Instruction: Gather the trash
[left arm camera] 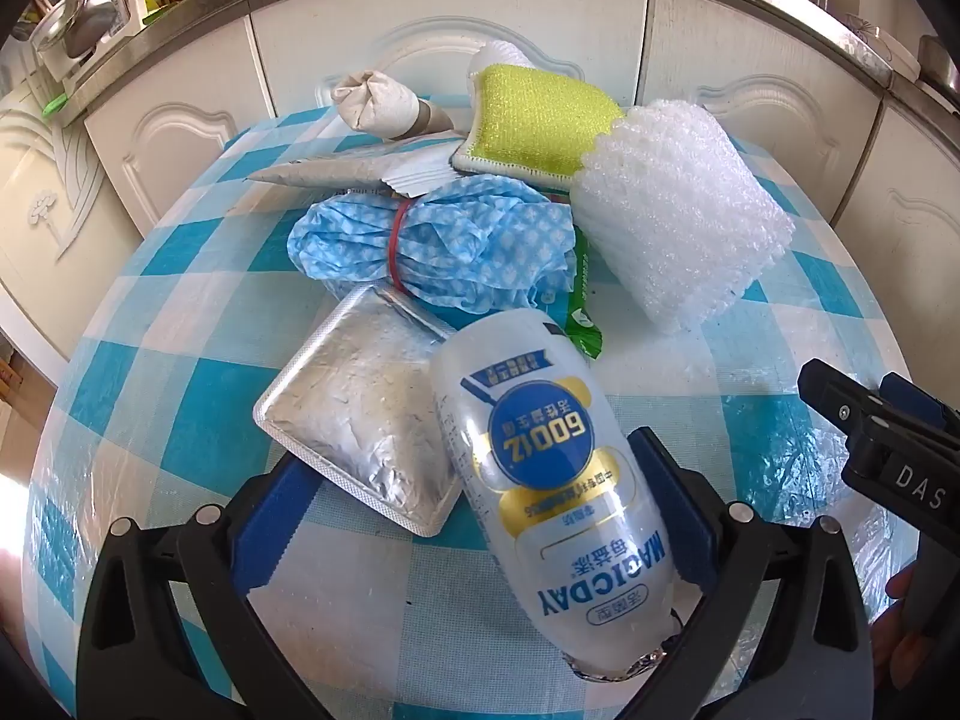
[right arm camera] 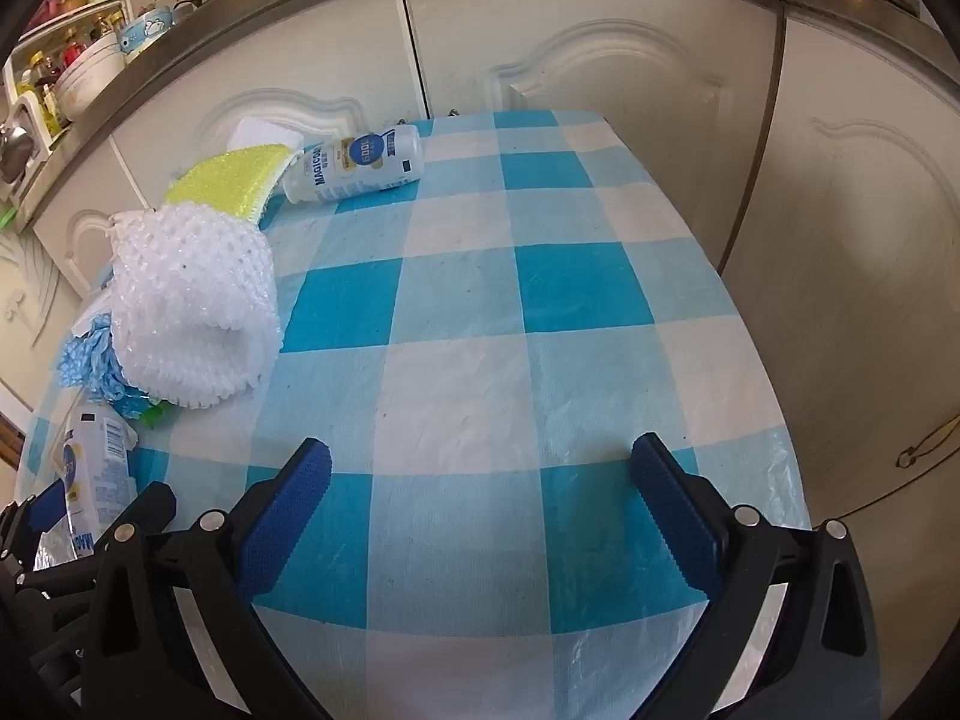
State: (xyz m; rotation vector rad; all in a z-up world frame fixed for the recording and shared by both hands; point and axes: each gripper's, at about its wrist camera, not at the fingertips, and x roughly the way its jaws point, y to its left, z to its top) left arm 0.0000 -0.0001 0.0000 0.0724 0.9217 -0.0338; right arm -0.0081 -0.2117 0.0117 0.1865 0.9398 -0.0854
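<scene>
While the left gripper (left arm camera: pixel 474 516) straddles the bottle (left arm camera: pixel 540 480) with jaws wide, only its right pad touching, the step in hand looks like the grasp; closing squarely on the body comes next. Clear, blue-labelled, the bottle lies tilted against a foil tray (left arm camera: pixel 354 414) on the table (left arm camera: pixel 180 396). Wide too, the right gripper (right arm camera: pixel 480 516) holds nothing.

A blue-and-white checked table (right arm camera: pixel 540 312) carries a trash heap on its left side, foil pouch (left arm camera: pixel 366 408) and white bottle (left arm camera: pixel 540 468) near, blue cloth bundle (left arm camera: pixel 444 240) and white foam net (right arm camera: pixel 192 306) behind, yellow sponge (right arm camera: pixel 231 180) and second bottle (right arm camera: pixel 360 165) far.
</scene>
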